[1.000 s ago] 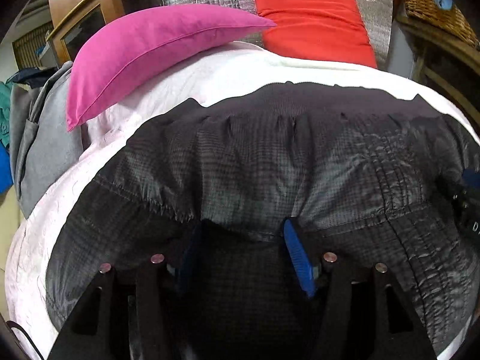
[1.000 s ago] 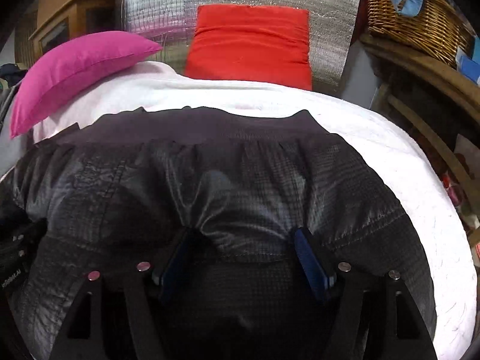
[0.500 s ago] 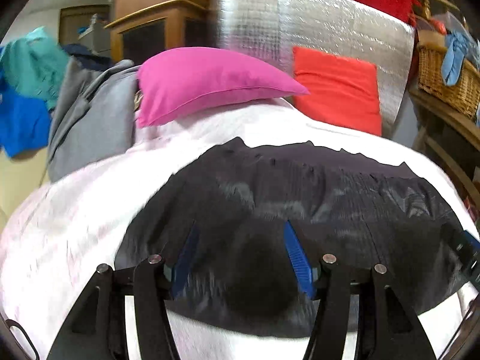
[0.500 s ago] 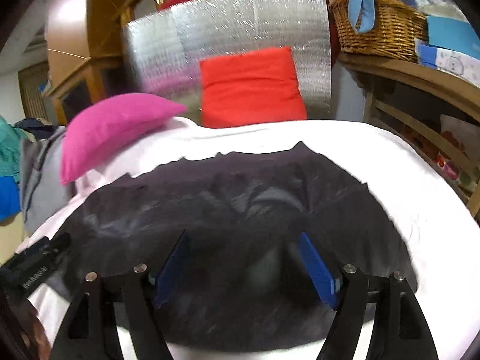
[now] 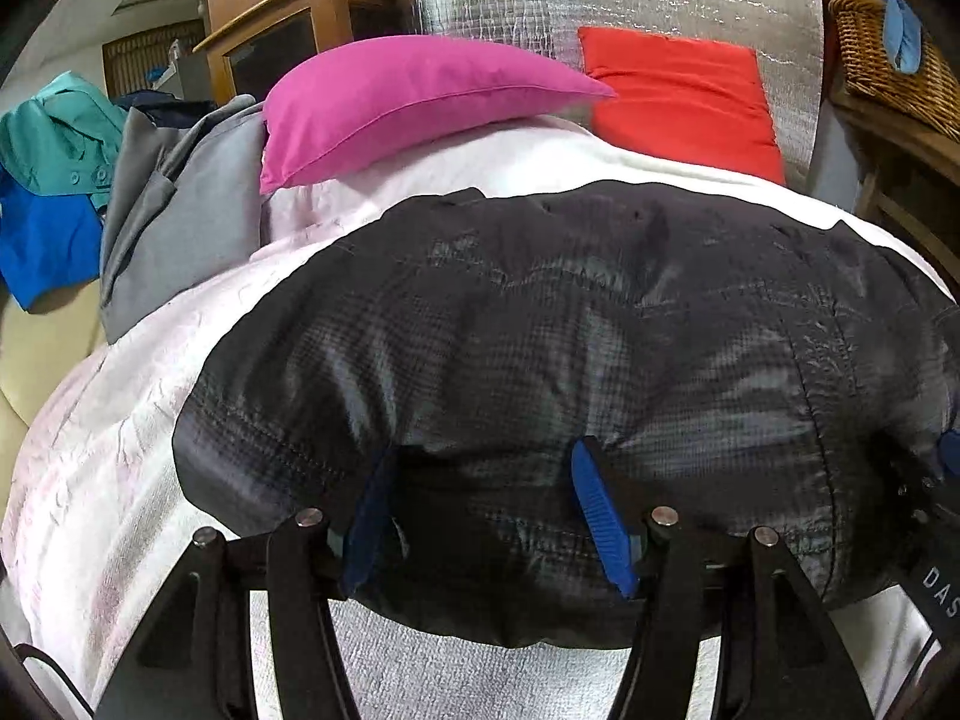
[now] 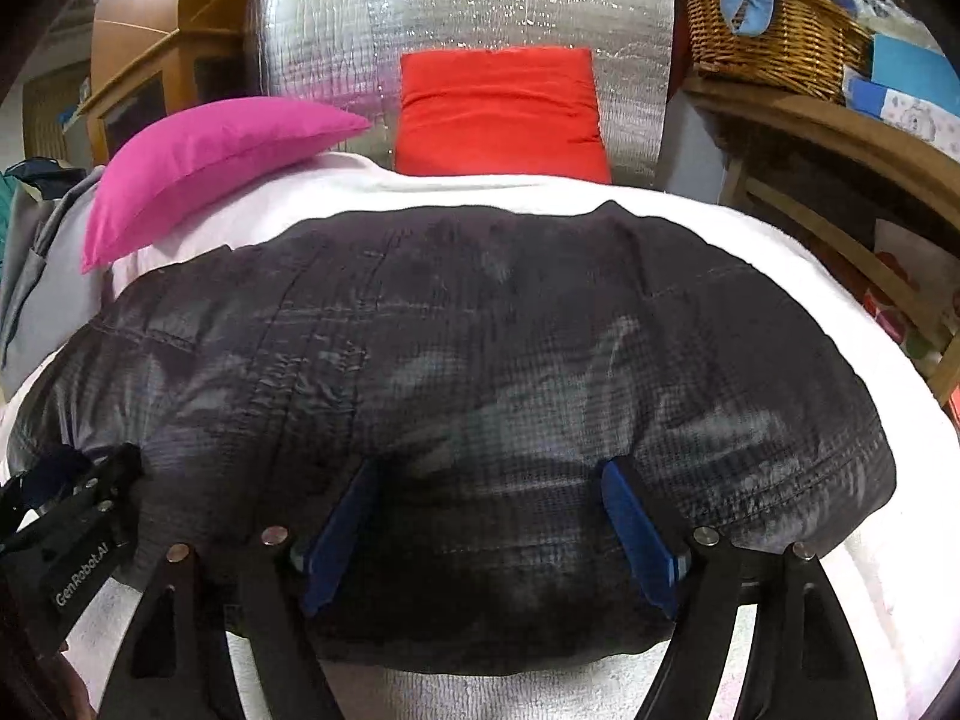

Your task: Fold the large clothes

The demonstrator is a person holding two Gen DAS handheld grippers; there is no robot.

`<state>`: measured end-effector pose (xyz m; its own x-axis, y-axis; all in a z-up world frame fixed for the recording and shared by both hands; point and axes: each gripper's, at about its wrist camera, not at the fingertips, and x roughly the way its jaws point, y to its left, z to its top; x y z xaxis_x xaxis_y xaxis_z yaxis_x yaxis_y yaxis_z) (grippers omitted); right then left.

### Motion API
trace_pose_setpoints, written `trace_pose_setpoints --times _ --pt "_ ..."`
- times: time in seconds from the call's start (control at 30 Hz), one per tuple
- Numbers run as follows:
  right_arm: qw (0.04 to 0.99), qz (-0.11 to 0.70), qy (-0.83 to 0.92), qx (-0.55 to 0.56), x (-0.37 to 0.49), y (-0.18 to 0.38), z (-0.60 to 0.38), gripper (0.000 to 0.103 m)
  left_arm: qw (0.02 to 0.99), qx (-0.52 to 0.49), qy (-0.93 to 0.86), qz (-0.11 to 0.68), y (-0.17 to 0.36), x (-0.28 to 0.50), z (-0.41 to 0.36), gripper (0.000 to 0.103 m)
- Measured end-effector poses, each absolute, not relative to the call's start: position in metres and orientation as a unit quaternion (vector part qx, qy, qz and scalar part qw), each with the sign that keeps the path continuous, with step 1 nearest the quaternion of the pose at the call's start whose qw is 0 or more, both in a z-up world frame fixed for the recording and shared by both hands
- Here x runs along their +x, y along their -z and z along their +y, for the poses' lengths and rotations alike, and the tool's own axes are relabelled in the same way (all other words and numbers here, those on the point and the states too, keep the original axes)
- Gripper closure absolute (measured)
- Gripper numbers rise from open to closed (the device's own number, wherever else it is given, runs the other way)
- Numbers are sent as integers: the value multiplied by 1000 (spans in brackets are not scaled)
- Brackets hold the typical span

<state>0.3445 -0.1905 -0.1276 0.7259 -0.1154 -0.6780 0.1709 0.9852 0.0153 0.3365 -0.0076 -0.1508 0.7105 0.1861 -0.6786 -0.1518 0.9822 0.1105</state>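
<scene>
A large dark grey padded jacket (image 5: 570, 348) lies folded across the white bed cover (image 5: 120, 420); it also shows in the right wrist view (image 6: 480, 330). My left gripper (image 5: 486, 510) is open, its blue pads on either side of the jacket's near folded edge on the left half. My right gripper (image 6: 492, 528) is open the same way over the near edge on the right half. The right gripper's body shows at the right edge of the left wrist view (image 5: 930, 510), and the left gripper's body shows at the left of the right wrist view (image 6: 72, 540).
A pink pillow (image 5: 408, 102) and a red cushion (image 5: 678, 96) lie at the bed's far end against a silver foil panel (image 6: 468, 18). Grey, teal and blue clothes (image 5: 150, 210) hang at the left. A wicker basket (image 6: 768, 36) sits on wooden shelving at the right.
Both grippers pulled back toward me and lifted a little, then settled low at the jacket's near folded edge. More white cover shows in front of the jacket now.
</scene>
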Motion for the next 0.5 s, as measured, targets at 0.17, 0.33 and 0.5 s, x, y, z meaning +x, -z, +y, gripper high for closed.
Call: trace_pose_setpoints --times 0.17,0.33,0.5 --pt "923 377 54 58 344 113 -204 23 925 3 -79 372 126 328 5 41" --pt "931 335 110 91 328 86 -256 22 923 -15 -137 359 113 327 51 40" --pt "902 394 126 123 339 121 -302 20 900 -11 -148 409 140 340 75 36"
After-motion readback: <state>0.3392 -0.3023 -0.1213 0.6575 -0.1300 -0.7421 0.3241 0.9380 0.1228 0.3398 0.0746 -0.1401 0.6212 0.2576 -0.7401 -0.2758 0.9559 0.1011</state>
